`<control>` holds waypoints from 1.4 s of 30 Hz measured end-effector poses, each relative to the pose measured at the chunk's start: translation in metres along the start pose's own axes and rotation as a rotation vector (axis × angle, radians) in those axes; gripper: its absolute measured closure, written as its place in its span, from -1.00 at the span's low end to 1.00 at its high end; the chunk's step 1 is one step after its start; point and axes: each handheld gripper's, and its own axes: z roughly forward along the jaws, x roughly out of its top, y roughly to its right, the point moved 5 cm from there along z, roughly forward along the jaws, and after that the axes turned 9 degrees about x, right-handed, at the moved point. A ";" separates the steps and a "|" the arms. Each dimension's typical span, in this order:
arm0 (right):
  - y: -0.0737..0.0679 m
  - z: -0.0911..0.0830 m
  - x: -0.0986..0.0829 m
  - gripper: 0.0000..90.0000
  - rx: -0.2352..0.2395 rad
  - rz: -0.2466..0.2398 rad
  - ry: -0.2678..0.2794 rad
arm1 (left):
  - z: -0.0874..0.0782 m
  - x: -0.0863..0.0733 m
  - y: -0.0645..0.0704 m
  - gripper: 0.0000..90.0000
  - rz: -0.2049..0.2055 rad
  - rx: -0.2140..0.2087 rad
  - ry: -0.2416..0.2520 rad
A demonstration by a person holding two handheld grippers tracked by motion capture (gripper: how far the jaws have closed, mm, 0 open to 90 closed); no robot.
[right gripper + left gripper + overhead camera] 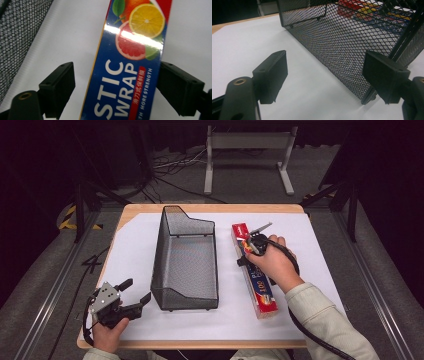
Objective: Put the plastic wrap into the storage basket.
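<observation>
The right tongs (pixel 116 87) straddle a long, glossy cardboard box of plastic wrap (pixel 130 75), jaws spread wide, one touching its edge. The box lies flat on the white-papered worktop (pixel 135 250) beside a black wire-mesh basket (pixel 186 260). The left tongs (pixel 324 75) gape open near the basket's corner, holding nothing.

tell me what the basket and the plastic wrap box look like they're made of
Basket: looks like black-coated metal mesh on a thin wire frame; you can see through the diamond-pattern walls in the left gripper view. Plastic wrap box: probably glossy printed cardboard; a bright glare band crosses the fruit print, and its edges are crisp and folded. The look alone cannot confirm either.
</observation>
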 end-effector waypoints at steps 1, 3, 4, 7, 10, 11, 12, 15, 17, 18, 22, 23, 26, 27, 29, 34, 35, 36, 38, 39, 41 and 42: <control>-0.001 0.003 0.000 -0.64 -0.008 -0.003 -0.012 | 0.000 0.000 0.000 -0.53 -0.002 0.001 0.001; 0.000 0.011 0.000 -0.64 -0.034 -0.017 -0.035 | -0.001 -0.001 -0.001 -0.53 -0.008 0.003 -0.004; 0.000 0.013 -0.001 -0.63 -0.038 -0.015 -0.040 | -0.001 -0.001 -0.001 -0.53 -0.006 0.004 -0.005; 0.003 0.020 -0.004 -0.43 -0.069 -0.024 -0.069 | -0.002 -0.001 -0.001 -0.53 -0.003 0.007 -0.002; 0.005 0.020 -0.006 -0.27 -0.072 0.023 -0.092 | -0.002 -0.001 -0.001 -0.53 -0.003 0.009 -0.002; 0.005 0.019 -0.006 -0.24 -0.074 0.045 -0.092 | -0.002 -0.001 -0.001 -0.53 -0.003 0.009 -0.003; 0.005 0.018 -0.006 -0.19 -0.078 0.067 -0.089 | -0.002 -0.001 -0.001 -0.53 -0.003 0.010 -0.002; 0.005 0.015 -0.007 -0.16 -0.077 0.112 -0.074 | -0.002 -0.001 -0.001 -0.53 -0.005 0.010 -0.001; 0.006 0.013 -0.009 -0.14 -0.069 0.131 -0.089 | -0.002 -0.001 -0.001 -0.53 -0.004 0.008 0.000; 0.007 0.011 -0.010 -0.14 -0.060 0.137 -0.093 | -0.002 -0.001 -0.001 -0.53 -0.004 0.008 -0.001; 0.009 0.001 -0.010 -0.13 -0.030 0.158 -0.074 | -0.001 -0.001 -0.001 -0.53 -0.002 0.008 -0.005; 0.008 -0.003 -0.009 -0.13 -0.030 0.160 -0.065 | -0.001 -0.001 -0.001 -0.53 -0.006 0.008 -0.004; 0.006 -0.017 -0.005 -0.13 -0.020 0.153 -0.037 | 0.000 0.000 -0.001 -0.53 -0.002 0.008 -0.003; 0.004 -0.024 -0.004 -0.13 -0.013 0.155 -0.026 | 0.000 0.000 -0.001 -0.53 0.000 0.008 -0.006; 0.000 -0.033 -0.002 -0.13 -0.007 0.154 -0.013 | 0.001 0.000 0.000 -0.52 0.001 0.011 -0.010; -0.010 -0.052 0.002 -0.13 -0.002 0.153 0.009 | 0.002 0.001 0.000 -0.52 0.001 0.011 -0.005; -0.010 -0.052 0.002 -0.13 -0.002 0.153 0.009 | 0.002 0.001 0.000 -0.52 0.001 0.010 -0.006; -0.012 -0.056 0.003 -0.13 -0.002 0.150 0.014 | 0.002 0.001 0.000 -0.53 0.002 0.011 -0.008; -0.017 -0.066 0.006 -0.13 -0.003 0.144 0.021 | 0.002 0.001 0.000 -0.52 0.001 0.012 -0.006; -0.018 -0.068 0.006 -0.13 -0.006 0.142 0.027 | 0.001 0.001 -0.001 -0.52 0.002 0.013 -0.007; -0.020 -0.071 0.007 -0.13 -0.005 0.140 0.029 | 0.001 0.001 -0.001 -0.52 -0.003 0.013 -0.009; -0.024 -0.078 0.010 -0.13 -0.009 0.129 0.038 | 0.001 0.001 -0.001 -0.52 -0.003 0.016 -0.011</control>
